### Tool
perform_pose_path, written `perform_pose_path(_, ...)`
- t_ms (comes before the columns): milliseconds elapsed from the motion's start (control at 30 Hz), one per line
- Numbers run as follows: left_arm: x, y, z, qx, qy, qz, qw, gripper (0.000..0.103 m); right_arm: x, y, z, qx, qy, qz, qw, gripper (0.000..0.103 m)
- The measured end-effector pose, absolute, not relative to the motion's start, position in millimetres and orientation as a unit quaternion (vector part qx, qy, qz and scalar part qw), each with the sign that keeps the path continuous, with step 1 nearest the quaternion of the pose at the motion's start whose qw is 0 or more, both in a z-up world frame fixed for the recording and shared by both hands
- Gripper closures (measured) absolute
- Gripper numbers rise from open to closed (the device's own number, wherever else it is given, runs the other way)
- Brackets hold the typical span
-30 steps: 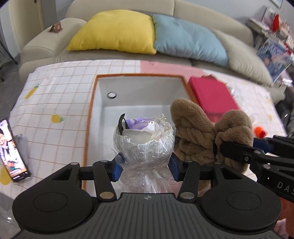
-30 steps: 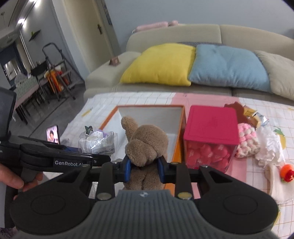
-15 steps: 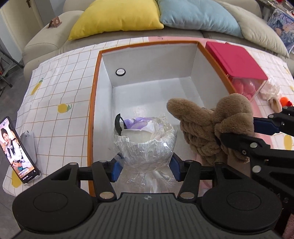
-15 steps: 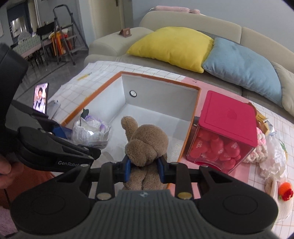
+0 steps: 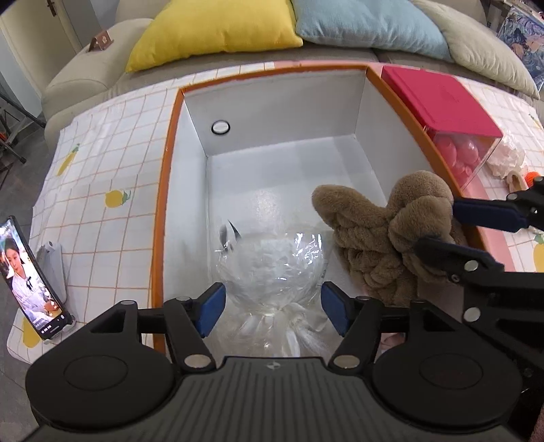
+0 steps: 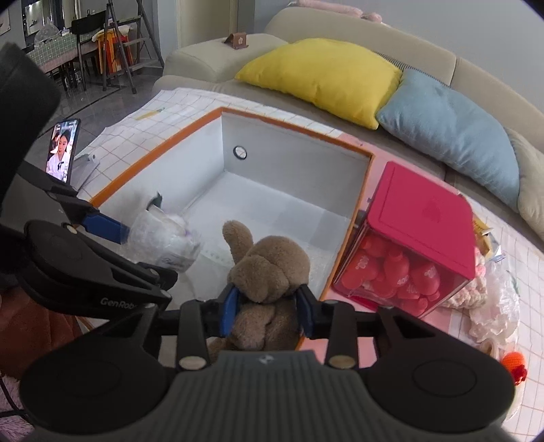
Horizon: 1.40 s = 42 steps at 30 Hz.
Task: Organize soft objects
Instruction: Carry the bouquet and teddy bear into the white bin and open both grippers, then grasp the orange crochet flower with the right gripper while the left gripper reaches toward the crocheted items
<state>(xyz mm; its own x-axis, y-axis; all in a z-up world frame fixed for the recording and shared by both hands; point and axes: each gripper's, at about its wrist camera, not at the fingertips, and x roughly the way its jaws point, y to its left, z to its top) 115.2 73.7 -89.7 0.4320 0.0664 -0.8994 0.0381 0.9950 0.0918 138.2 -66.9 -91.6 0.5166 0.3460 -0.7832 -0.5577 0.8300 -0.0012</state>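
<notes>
A plastic-wrapped flower bundle (image 5: pixel 272 268) sits low inside the white box with an orange rim (image 5: pixel 159 217), blurred. My left gripper (image 5: pixel 272 307) has its jaws spread wider than the bundle's neck, open around it. The bundle also shows in the right wrist view (image 6: pixel 163 238). My right gripper (image 6: pixel 267 309) is shut on a brown plush toy (image 6: pixel 268 268) and holds it over the box's near right part. The plush also shows in the left wrist view (image 5: pixel 384 234), pinched by the right gripper's fingers (image 5: pixel 482 210).
A red-lidded clear bin of pink items (image 6: pixel 418 244) stands right of the box. Soft items and an orange toy (image 6: pixel 513 363) lie further right. A phone on a stand (image 5: pixel 30 282) is at the left. A sofa with yellow (image 5: pixel 214 30) and blue cushions is behind.
Both grippers moved forward and down over the box. My left gripper opened and the flower bundle dropped into the box. The right gripper still holds the plush.
</notes>
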Motion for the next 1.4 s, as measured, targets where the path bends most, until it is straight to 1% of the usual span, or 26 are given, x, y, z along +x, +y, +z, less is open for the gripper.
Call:
perform_pose_path(67, 113.3, 74.2, -83.0, 0.042, 0.522, 0.008, 0.852, 0.020, 136.1, -69.9, -86.1, -0.125, 0.408, 0.259, 0.867, 0.063)
perform_pose_path(133, 110.8, 75.5, -75.2, 0.029, 0.508, 0.011, 0.861, 0.015, 133.6, -73.6, -79.9, -0.122, 0.399, 0.250, 0.874, 0.050)
perform_pose_path(200, 107.9, 76.5, -68.7, 0.020, 0.497, 0.014, 0.867, 0.015, 131.6, -77.4, -74.5, -0.118, 0.394, 0.244, 0.879, 0.049)
perform_pose_path(300, 103.3, 75.7, -59.8, 0.015, 0.479, 0.023, 0.877, 0.015, 128.0, -84.9, -67.5, -0.107, 0.389, 0.235, 0.884, 0.045)
perform_pose_path(433, 94.2, 67.9, -44.6, 0.007, 0.445, 0.020, 0.896, 0.015, 122.1, -98.2, -60.2, -0.095, 0.382, 0.218, 0.893, 0.043)
perform_pose_path(667, 75.2, 38.4, -15.9, -0.013, 0.368, -0.020, 0.929, 0.015, 112.1, -138.6, -50.0, -0.041, 0.373, 0.171, 0.911, 0.043)
perform_pose_path(867, 64.2, 8.5, -1.5, -0.016, 0.331, -0.071, 0.941, 0.015, 104.4, -180.6, -45.2, 0.003, 0.369, 0.122, 0.921, 0.042)
perform_pose_path(1100, 64.0, -32.2, -4.0, 0.000, 0.341, -0.128, 0.931, 0.016, 96.8, -223.9, -51.1, 0.039, 0.375, 0.071, 0.923, 0.042)
perform_pose_path(1267, 71.7, -55.3, -17.2, -0.021, 0.365, -0.169, 0.915, 0.019, 94.7, -249.8, -63.4, 0.053, 0.390, 0.038, 0.918, 0.042)
perform_pose_path(1400, 78.8, -74.1, -28.7, -0.011, 0.377, -0.187, 0.907, 0.021, 93.1, -268.8, -74.7, 0.064, 0.408, 0.016, 0.911, 0.042)
